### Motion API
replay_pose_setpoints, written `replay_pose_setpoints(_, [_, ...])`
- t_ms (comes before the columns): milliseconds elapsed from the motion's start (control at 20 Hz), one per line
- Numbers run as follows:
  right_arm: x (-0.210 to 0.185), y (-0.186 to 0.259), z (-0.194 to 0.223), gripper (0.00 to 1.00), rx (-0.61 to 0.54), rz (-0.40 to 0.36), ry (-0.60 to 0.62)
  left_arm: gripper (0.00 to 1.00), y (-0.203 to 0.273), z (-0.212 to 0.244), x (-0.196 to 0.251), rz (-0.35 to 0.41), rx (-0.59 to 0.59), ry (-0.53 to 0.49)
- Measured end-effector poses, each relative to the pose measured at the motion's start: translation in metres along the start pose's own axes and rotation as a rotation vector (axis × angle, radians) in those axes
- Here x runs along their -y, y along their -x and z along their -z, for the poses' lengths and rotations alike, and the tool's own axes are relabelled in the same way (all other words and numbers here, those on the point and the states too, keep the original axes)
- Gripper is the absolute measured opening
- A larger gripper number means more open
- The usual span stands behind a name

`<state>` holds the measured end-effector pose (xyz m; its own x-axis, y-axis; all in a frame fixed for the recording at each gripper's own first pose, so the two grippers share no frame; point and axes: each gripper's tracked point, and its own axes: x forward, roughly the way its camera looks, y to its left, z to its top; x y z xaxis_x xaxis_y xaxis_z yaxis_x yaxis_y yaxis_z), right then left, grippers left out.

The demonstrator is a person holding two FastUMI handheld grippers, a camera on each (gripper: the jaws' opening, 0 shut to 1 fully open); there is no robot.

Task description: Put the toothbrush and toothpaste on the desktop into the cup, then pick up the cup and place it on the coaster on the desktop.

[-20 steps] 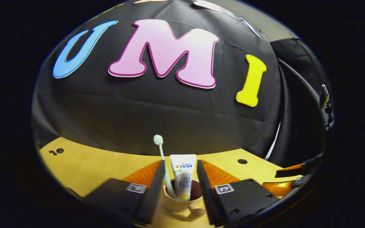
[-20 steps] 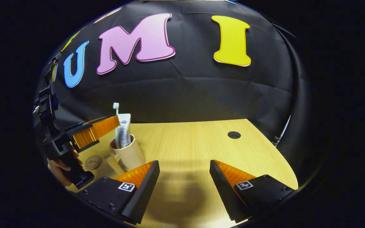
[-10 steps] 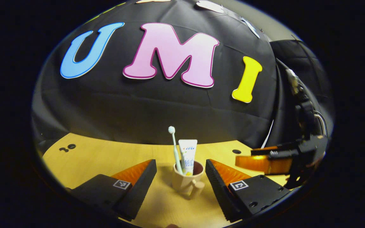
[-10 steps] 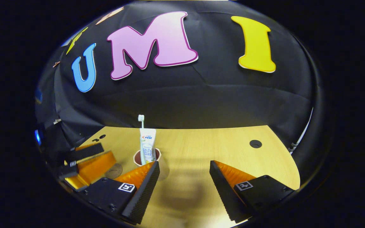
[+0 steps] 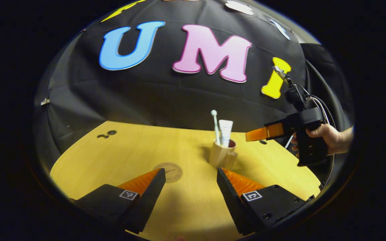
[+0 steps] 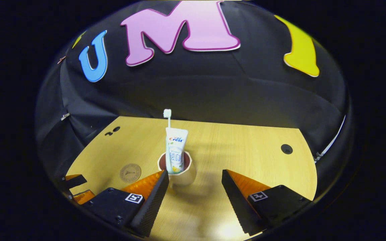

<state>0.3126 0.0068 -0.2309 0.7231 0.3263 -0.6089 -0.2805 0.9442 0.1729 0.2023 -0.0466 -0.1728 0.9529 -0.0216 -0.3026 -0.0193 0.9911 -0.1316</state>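
A cup [image 6: 179, 172] holding toothbrush [image 6: 168, 117] and toothpaste [image 6: 175, 150] stands beside the coaster [image 6: 130, 172]. Both the right gripper [image 6: 194, 187] and left gripper [image 5: 190, 185] are spread apart, empty. Best to grip the cup's body squarely, keeping it upright.

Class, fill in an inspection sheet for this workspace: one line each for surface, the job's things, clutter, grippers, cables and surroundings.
Surface: wooden desktop with round holes.
Job's things: toothbrush and toothpaste stand upright in the cup; cup sits on the desktop beside the coaster, not on it.
Clutter: nothing seen.
Grippers: left gripper open, holding nothing; right gripper open near the cup, not gripping it; a hand holds it.
Cables: wires on top of the right gripper.
Surroundings: black cloth wall.
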Motion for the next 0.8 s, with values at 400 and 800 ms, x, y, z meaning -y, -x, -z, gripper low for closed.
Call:
replay_pose_setpoints(400, [-0.043, -0.041, 0.037, 0.98, -0.25, -0.029, -0.009, 0.98, 0.06, 0.064, -0.071, -0.127, -0.125, 0.12])
replay_pose_setpoints(800, [-0.06, -0.067, 0.067, 0.89, -0.552, -0.016, 0.021, 1.0, 0.081, 0.088, -0.082, -0.1, -0.178, 0.118])
